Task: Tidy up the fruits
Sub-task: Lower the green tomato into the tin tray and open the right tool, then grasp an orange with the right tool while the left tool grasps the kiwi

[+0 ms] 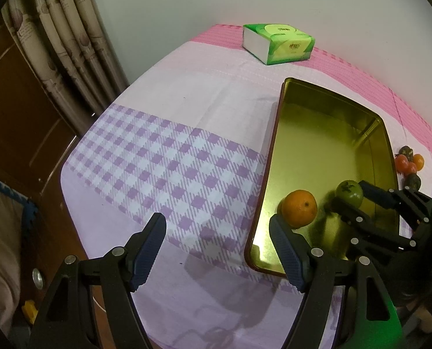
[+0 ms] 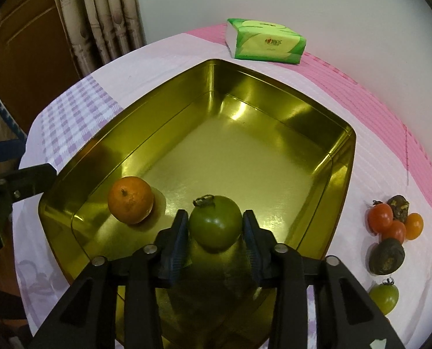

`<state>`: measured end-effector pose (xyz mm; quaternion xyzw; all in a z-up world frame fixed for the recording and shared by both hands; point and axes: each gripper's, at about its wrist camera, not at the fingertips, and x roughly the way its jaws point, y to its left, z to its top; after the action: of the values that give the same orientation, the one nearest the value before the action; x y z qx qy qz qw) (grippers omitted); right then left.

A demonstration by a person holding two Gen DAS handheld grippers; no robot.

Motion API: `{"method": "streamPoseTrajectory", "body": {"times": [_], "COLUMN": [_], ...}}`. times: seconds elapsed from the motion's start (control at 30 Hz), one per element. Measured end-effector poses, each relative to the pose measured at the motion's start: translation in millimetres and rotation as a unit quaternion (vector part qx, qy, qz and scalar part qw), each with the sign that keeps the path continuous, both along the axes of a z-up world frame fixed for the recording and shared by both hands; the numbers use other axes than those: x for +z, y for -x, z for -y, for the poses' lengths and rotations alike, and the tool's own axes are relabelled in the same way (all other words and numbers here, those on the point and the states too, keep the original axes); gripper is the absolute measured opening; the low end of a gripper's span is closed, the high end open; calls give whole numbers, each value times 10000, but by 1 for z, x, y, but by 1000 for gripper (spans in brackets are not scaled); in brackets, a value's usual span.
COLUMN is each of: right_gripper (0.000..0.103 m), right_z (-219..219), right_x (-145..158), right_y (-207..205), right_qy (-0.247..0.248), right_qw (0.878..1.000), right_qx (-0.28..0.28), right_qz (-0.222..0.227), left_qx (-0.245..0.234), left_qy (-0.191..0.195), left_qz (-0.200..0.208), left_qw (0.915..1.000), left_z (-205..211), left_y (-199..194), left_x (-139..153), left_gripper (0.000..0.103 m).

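Observation:
A gold metal tin (image 2: 274, 99) lies on the tablecloth. On its floor at the near left sits an orange (image 2: 130, 199), also visible in the left wrist view (image 1: 299, 208). A green tomato (image 2: 215, 222) rests on the tin's floor between the pads of my right gripper (image 2: 215, 226). The pads stand just off its sides, so the gripper is open. In the left wrist view the right gripper (image 1: 351, 200) reaches into the tin around the green tomato (image 1: 349, 192). My left gripper (image 1: 216, 219) hangs open and empty over the checked cloth, beside the tin's left rim (image 1: 274, 145).
Loose fruit lies on the cloth right of the tin: small red tomatoes (image 2: 380, 217), an orange one (image 2: 414, 225), two dark shrivelled fruits (image 2: 386, 256) and a green tomato (image 2: 383, 298). A green tissue pack (image 2: 266, 42) sits at the far edge by the wall. Curtains and a wooden door stand at the left.

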<state>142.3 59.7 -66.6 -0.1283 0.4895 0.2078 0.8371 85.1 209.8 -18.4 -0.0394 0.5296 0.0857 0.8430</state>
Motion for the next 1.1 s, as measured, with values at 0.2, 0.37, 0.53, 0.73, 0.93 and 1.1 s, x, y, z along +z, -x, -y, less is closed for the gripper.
{"method": "streamPoseTrajectory", "body": {"times": [0.2,0.37,0.53,0.73,0.93,1.1], "right_gripper": [47,48,50,50,50,50], "right_z": [7,40,103,191,229,223], "right_x": [13,48,63,50,26,16], "right_y": [5,23,44,67,86,82], "right_qy": [-145,-538,-476,-263,-225,-427], "right_qw": [9997,9972,9939,9861,9825,9828], "right_qx": [-33,-208,-731,-1546,-1824,-1775], "right_qz": [173,484,676,544,312,279], "left_qx": [-45,-40,-52,-76,-198,-301], "left_qy": [-4,-22,-64,-128,-132,-147], "left_qz": [-18,-6,1,12,88,296], "left_qw": [10000,10000,10000,9999,9997,9990], "left_z": [2,3,4,6,11,17], "left_y": [0,0,0,1,2,3], "left_x": [-1,-1,-1,0,2,8], "left_gripper": [74,74,74,74,74,74]}}
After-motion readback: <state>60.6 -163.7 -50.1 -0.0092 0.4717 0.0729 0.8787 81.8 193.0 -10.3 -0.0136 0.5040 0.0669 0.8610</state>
